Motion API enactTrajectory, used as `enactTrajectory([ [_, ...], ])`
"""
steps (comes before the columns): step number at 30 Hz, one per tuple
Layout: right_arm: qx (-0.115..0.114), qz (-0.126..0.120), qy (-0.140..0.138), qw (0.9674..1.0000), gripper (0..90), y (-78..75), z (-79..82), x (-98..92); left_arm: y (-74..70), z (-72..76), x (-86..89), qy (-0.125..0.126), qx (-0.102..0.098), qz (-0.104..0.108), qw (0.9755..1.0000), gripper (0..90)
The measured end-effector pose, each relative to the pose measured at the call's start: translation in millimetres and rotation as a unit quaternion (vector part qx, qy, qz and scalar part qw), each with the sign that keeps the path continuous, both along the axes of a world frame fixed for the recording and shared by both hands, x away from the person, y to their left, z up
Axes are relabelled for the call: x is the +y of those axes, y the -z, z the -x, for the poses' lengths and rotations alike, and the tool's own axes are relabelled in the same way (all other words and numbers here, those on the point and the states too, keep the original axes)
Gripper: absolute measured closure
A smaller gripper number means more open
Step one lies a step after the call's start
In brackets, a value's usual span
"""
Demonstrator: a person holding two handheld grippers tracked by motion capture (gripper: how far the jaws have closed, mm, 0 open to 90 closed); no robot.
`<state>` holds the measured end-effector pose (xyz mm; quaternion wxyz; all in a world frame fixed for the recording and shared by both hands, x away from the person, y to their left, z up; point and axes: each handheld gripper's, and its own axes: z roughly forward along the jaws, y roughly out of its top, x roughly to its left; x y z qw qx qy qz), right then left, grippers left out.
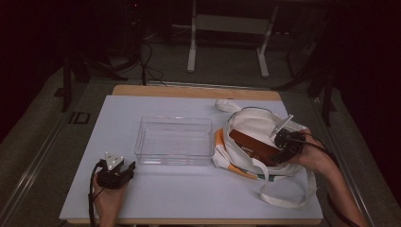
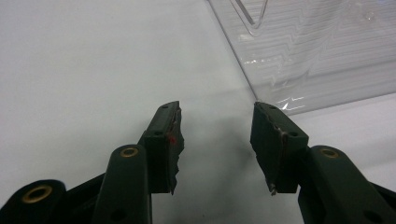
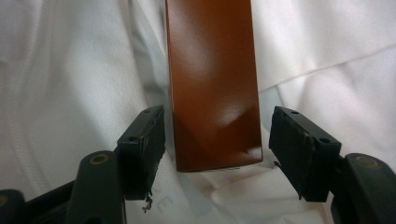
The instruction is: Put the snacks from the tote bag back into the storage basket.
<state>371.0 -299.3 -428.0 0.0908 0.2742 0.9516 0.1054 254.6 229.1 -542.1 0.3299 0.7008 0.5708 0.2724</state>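
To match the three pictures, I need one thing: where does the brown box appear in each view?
High view: brown box right of centre, lying on the white tote bag.
Left gripper view: not in it.
Right gripper view: brown box centre, between the open jaws.
Shared landmark: the white bag.

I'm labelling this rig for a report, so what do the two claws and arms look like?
Both claws are black, each with a grey three-cornered plate on top and a trailing black cable. Their jaws carry brass-coloured rivets and frayed pads. Forearms are bare, no sleeves showing.
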Motion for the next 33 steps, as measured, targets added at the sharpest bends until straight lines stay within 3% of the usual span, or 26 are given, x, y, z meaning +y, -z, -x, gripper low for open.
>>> enactTrajectory([
  [10, 0.051, 0.012, -0.009, 0.9986, 34.9, 4.5, -13.7, 3.2, 0.0, -0.1, 0.1, 0.001, 0.001, 0.000, 1.0000, 53.5],
  [23, 0.111, 0.038, -0.017, 0.9929, 35.4, 13.8, -28.3, 7.2, 0.0, -0.1, 0.2, 0.001, 0.001, 0.000, 1.0000, 53.2],
  [33, 0.122, 0.047, -0.022, 0.9912, 37.4, 18.9, -32.8, 11.4, 0.0, -0.2, 0.2, 0.002, 0.001, 0.000, 1.0000, 53.0],
])
